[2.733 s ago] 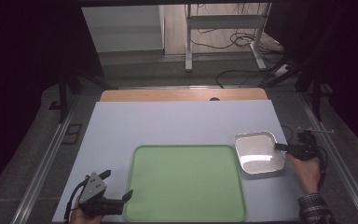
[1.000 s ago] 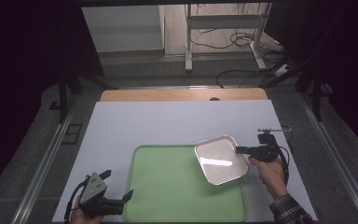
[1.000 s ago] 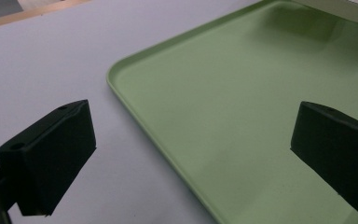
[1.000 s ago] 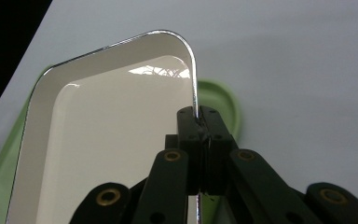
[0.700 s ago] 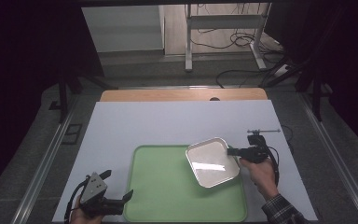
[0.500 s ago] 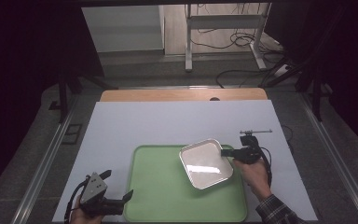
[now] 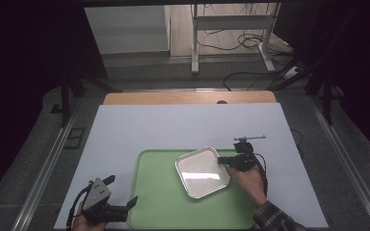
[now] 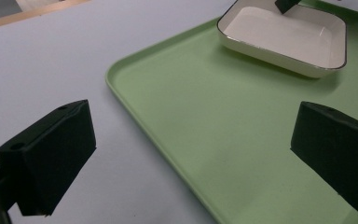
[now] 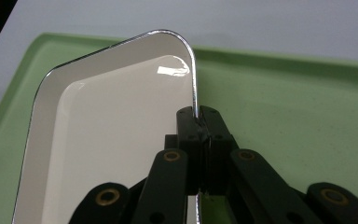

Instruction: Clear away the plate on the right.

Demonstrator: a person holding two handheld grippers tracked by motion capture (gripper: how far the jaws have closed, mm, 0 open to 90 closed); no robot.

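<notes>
Two hand-held grippers, one tray and one dish are on the counter (image 7: 173, 125), which is covered with a pale sheet. Nearest, at the near left corner, the left hand-held gripper (image 7: 118, 210) rests low just beside the tray's left edge, its two black jaws spread wide with nothing between them; in the left gripper view one jaw sits over the pale sheet and the other over the tray. The single green tray (image 7: 159, 202) lies at the near middle of the counter, flat, with rounded corners and a low raised rim. On its far right part is the one dish (image 7: 202, 172), shallow, rectangular with rounded corners, white inside with a thin bright metallic rim, turned at an angle to the tray's edges. The right hand-held gripper (image 7: 223, 160) is clamped tight on the dish's right rim, one jaw inside and one outside.
</notes>
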